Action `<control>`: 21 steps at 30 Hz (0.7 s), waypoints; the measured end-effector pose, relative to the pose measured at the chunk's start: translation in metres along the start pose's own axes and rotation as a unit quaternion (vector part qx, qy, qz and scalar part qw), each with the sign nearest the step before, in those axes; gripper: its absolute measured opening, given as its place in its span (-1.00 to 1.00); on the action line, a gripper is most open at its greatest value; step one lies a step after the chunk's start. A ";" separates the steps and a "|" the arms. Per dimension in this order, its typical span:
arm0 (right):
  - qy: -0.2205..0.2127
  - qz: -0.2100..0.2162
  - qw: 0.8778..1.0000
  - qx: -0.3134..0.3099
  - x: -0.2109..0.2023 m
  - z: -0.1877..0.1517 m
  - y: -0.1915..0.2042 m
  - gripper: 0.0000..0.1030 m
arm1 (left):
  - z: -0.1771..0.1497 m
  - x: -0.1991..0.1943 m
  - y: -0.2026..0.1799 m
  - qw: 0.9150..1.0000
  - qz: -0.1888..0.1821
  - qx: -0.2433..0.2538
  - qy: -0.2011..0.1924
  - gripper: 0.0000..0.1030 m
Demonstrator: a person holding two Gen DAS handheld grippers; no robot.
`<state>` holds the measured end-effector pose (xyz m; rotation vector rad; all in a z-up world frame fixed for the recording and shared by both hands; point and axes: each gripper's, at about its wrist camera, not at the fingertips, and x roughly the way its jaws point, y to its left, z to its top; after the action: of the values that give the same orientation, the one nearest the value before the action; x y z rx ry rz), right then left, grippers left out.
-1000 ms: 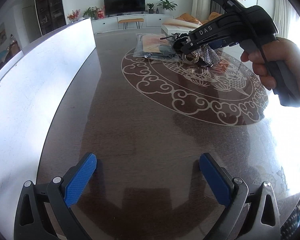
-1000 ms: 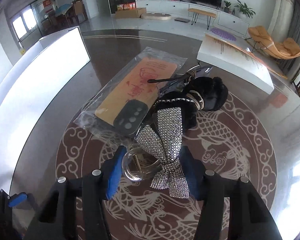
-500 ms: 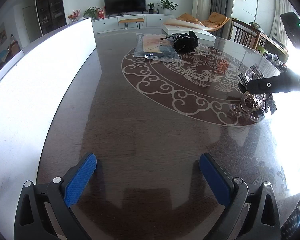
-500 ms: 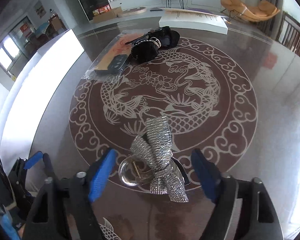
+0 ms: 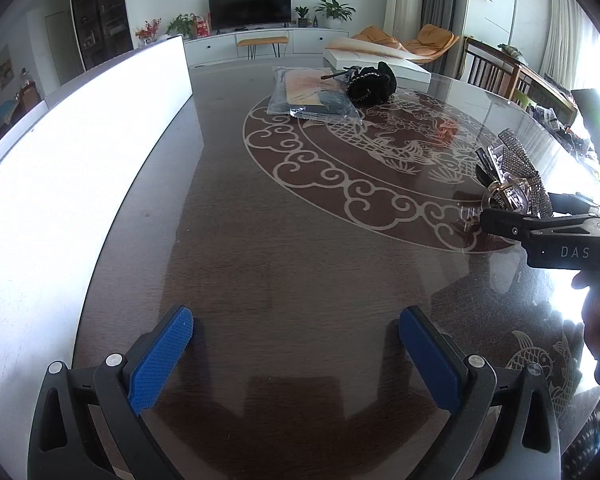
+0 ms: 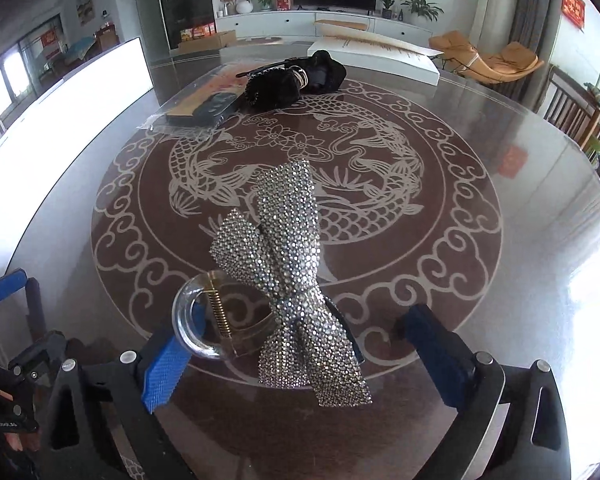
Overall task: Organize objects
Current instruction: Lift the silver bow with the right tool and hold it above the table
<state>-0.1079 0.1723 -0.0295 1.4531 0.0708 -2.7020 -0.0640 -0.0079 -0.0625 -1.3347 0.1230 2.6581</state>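
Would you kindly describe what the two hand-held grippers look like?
Both are black plastic frames with silver screws and blue textured finger pads. The right hand-held gripper, seen from the left camera, has a black body with white "DAS" lettering and a green light above.

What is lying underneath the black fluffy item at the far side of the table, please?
The black fluffy item rests partly on a clear plastic bag holding a flat tan and dark package. A thin black stick pokes out beside it. Whatever lies directly beneath its bulk is covered.

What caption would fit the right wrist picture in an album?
Open right gripper around a rhinestone bow hair clip lying on the dragon-patterned table.
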 end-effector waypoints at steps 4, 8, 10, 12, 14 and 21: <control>-0.009 -0.002 1.000 0.002 0.000 -0.001 0.000 1.00 | 0.000 0.000 0.000 1.000 0.000 0.000 0.000 1.00; -0.013 -0.002 1.000 0.003 0.000 -0.001 0.000 1.00 | 0.000 0.000 0.000 1.000 0.000 0.000 0.000 1.00; -0.017 -0.003 1.000 0.005 0.000 -0.001 0.000 1.00 | 0.000 0.000 0.000 1.000 0.000 0.000 0.000 1.00; -0.017 -0.004 1.000 0.005 0.000 -0.001 0.001 1.00 | 0.000 0.000 0.000 1.000 0.000 0.000 0.000 1.00; -0.018 -0.004 1.000 0.005 -0.001 -0.002 0.001 1.00 | 0.000 0.000 0.000 1.000 0.000 0.000 0.000 1.00; -0.018 -0.004 1.000 0.005 -0.001 -0.002 0.001 1.00 | 0.000 0.001 0.000 1.000 0.000 0.000 0.000 1.00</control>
<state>-0.1058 0.1718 -0.0299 1.4106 0.0625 -2.7371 -0.0648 -0.0079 -0.0627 -1.3351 0.1232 2.6584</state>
